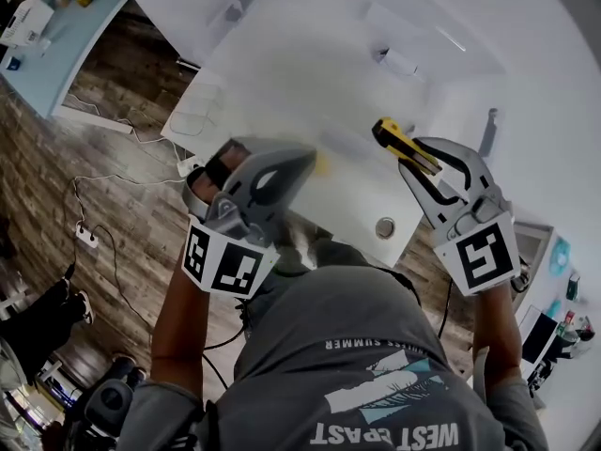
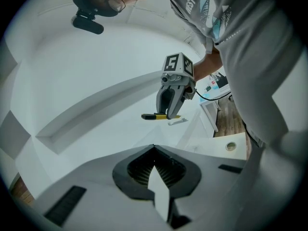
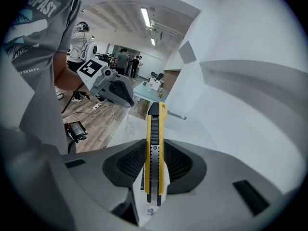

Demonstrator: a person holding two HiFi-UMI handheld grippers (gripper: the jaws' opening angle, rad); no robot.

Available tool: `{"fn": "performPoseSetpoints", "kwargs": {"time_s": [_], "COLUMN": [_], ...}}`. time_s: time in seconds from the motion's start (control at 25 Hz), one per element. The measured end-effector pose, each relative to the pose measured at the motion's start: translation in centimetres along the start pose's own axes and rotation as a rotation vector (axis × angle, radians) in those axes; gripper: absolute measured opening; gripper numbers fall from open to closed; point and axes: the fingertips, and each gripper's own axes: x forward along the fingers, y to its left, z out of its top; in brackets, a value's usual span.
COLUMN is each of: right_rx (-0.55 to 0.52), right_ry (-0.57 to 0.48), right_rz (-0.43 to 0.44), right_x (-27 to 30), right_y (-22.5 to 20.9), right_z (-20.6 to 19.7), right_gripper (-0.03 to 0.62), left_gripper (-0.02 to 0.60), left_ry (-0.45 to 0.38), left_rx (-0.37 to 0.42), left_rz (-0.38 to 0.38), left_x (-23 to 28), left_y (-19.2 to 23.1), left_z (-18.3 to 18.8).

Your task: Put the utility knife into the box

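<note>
1. Head view: your right gripper (image 1: 420, 155), right of centre, is clamped on the yellow utility knife (image 1: 398, 140). The knife sticks out toward the upper left, in the air over the white table (image 1: 310, 73). Your left gripper (image 1: 302, 160), left of centre, is blurred, with its jaws meeting at the tips over the table's near edge. Wooden floor (image 1: 113, 92) fills the left of the frame.
2. Left gripper view: your left gripper (image 2: 154, 148) at the bottom has its jaws together with nothing between them. At mid-frame the right gripper (image 2: 169, 112) hangs tips down with the knife (image 2: 158, 116) lying level across its tips.
3. Right gripper view: your right gripper (image 3: 155, 146) pinches the knife (image 3: 155, 129) upright at centre, pads pressing both sides. The left gripper (image 3: 126, 96) shows at upper left.
</note>
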Motion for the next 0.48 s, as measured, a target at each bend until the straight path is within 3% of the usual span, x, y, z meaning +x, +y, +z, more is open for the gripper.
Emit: {"fn": "performPoseSetpoints", "kwargs": {"time_s": [0.48], "right_rx": [-0.067], "right_ry": [0.086], "right_rz": [0.011], "right_x": [4.5], "right_y": [-5.1], "right_z": [-2.9], "right_gripper": [0.120], "left_gripper": [0.008], "left_ry": [0.055], "left_rx": [-0.020], "left_rz": [0.045], "left_x": [-0.3], "left_y": [1.3], "left_z": [-1.5]}}
